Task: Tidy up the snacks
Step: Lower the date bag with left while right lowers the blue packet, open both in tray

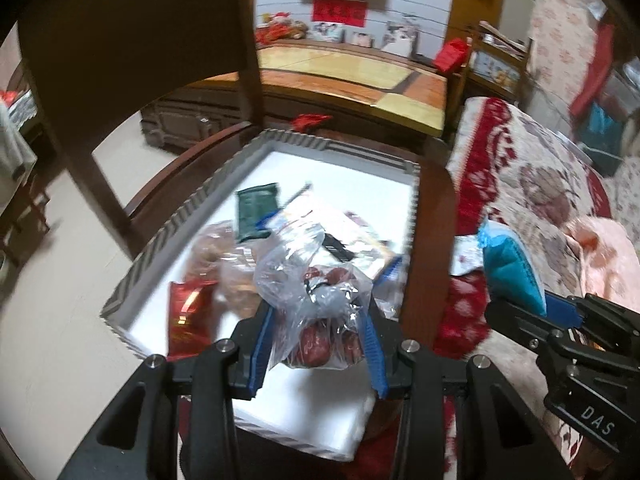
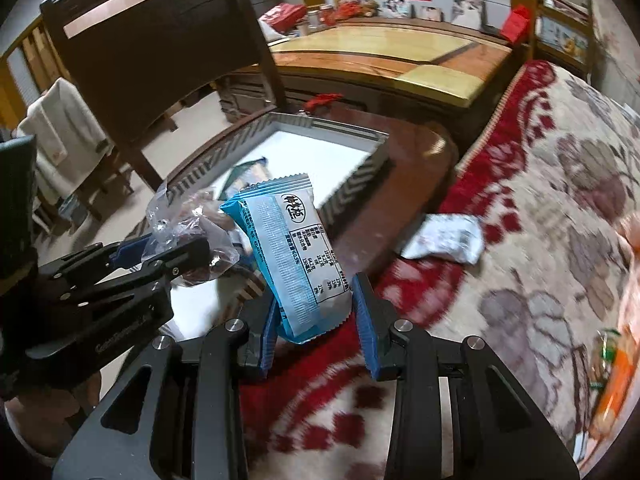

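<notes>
Left gripper [image 1: 318, 332]: our blue-padded fingers pinch a clear plastic bag of reddish-brown snacks [image 1: 316, 300], held above the tray's near end.
Right gripper [image 2: 320, 320]: we grip a blue-and-white printed snack packet [image 2: 290, 256], upright, over the blanket's edge beside the tray.
Tray [image 1: 192, 204]: our white tray with a grey zigzag rim sits on a dark wooden chair [image 1: 132, 40]; dark green packet [image 1: 256, 208] and red foil packet [image 1: 190, 312] lie inside.
Blanket [image 2: 540, 220]: red-and-cream floral; a white printed packet [image 2: 444, 240] lies on it.

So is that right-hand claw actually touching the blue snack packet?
Touching. The right wrist view shows the right gripper with both blue fingers pressed against the lower end of the blue snack packet, holding it up above the blanket.
</notes>
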Available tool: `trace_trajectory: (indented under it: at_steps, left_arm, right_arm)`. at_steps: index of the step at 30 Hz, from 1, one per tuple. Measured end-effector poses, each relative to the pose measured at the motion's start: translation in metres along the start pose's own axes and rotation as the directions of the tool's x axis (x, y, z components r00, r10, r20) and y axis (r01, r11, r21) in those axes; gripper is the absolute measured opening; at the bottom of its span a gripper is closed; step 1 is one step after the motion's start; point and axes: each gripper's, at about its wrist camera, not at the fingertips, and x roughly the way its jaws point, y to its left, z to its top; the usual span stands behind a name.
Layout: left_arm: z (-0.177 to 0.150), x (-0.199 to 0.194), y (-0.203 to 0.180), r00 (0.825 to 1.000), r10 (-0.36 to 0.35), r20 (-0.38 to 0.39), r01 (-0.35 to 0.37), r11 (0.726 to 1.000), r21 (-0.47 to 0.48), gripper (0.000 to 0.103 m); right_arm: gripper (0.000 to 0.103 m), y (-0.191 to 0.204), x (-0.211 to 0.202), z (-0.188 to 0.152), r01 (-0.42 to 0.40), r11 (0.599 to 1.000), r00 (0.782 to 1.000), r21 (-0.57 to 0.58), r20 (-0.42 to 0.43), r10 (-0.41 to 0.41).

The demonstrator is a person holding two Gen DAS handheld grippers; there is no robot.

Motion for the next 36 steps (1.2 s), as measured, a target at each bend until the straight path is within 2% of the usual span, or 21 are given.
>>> trace_trajectory:
  at_steps: [9, 19, 24, 30, 36]
  left_arm:
    - [0.005, 0.020, 0.041, 0.998, 0.045, -0.044, -0.048, 0.995, -0.083, 0.043]
    - [0.007, 0.032, 0.054, 0.996, 0.052, -0.066, -0.059, 0.993, -0.105, 0.043]
    - [0.008, 0.035, 0.053, 0.996, 0.055, -0.067, -0.061, 0.993, -0.105, 0.043]
    - [0.008, 0.036, 0.055, 0.995, 0.071, -0.070, -0.079, 0.990, -0.118, 0.046]
    - [0.007, 0.037, 0.058, 0.992, 0.095, -0.080, -0.104, 0.986, -0.130, 0.060]
  right_arm:
    - [0.033, 0.028, 0.044, 0.026, -0.038, 0.998, 0.998, -0.059, -0.056, 0.035]
    - [0.033, 0.046, 0.091, 0.041, -0.060, 0.995, 0.990, -0.079, -0.131, 0.050]
    - [0.033, 0.052, 0.101, 0.044, -0.054, 0.994, 0.990, -0.098, -0.138, 0.040]
    - [0.034, 0.060, 0.106, 0.047, -0.053, 0.992, 0.988, -0.112, -0.149, 0.037]
    - [0.037, 0.058, 0.103, 0.044, -0.071, 0.993, 0.987, -0.094, -0.150, 0.056]
